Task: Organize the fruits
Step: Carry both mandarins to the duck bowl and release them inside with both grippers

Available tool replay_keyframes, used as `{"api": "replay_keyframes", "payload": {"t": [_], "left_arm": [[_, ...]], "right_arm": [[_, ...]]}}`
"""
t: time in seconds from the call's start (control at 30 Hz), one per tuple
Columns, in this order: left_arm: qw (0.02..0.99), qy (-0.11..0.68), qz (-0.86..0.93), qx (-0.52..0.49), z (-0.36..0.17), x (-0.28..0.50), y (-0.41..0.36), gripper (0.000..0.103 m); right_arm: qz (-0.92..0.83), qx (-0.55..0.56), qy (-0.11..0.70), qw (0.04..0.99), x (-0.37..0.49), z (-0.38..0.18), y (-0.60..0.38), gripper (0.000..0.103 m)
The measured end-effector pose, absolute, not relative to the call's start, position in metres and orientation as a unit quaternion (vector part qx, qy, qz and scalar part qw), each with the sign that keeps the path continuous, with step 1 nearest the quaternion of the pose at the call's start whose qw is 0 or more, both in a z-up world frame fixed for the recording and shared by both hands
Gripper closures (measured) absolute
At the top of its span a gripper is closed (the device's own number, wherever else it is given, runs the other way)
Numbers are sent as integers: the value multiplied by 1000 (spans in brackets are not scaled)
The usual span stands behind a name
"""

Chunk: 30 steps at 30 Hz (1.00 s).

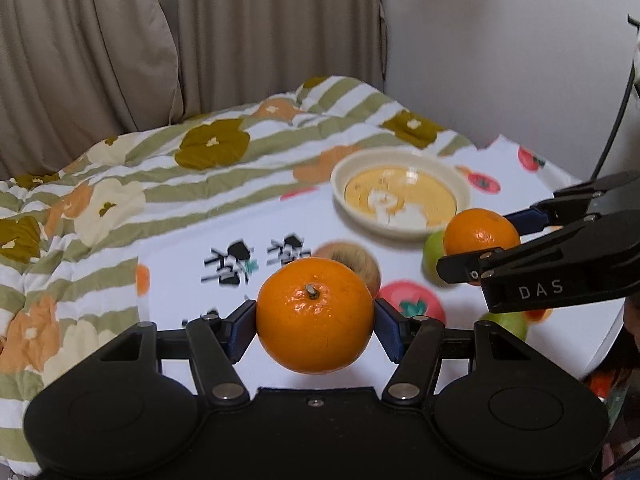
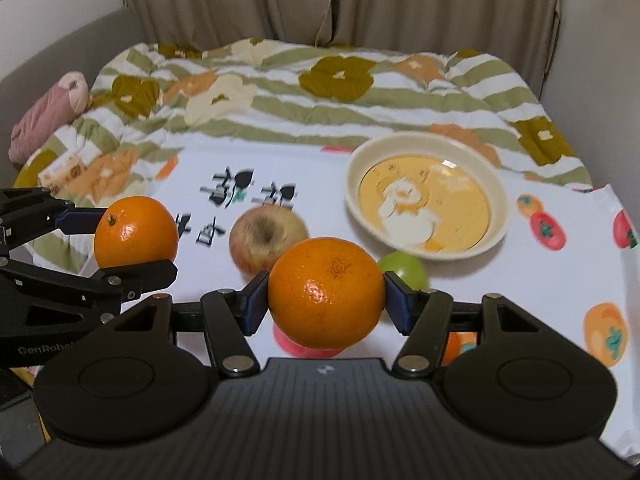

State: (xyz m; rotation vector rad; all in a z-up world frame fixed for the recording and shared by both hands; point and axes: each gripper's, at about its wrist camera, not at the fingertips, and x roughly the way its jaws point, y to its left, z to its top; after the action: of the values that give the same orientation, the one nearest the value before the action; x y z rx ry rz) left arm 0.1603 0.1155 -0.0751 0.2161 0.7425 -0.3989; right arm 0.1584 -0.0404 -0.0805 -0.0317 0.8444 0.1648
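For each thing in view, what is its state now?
Left gripper: shut on stem-up orange, lifted.
Right gripper: shut on second orange, lifted.
Cream round bowl: upright, empty.
Reddish-yellow apple: resting on cloth.
Green round fruit: resting beside the bowl.

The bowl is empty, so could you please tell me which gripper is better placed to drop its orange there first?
Probably the right gripper: its orange hangs nearer the bowl.
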Motion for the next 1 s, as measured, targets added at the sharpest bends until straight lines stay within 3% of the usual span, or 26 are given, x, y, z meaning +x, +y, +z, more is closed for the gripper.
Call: {"api": "replay_keyframes", "payload": {"t": [0.5,1.0], "left_arm": [[929,340,-131,68,-26,208,24,37],[920,372,-104,65,-63,296,-55,37]], "right_arm": [[135,-33,365,921,219,-33,-156,28],[174,-46,382,907,326,-71,-239,28]]}}
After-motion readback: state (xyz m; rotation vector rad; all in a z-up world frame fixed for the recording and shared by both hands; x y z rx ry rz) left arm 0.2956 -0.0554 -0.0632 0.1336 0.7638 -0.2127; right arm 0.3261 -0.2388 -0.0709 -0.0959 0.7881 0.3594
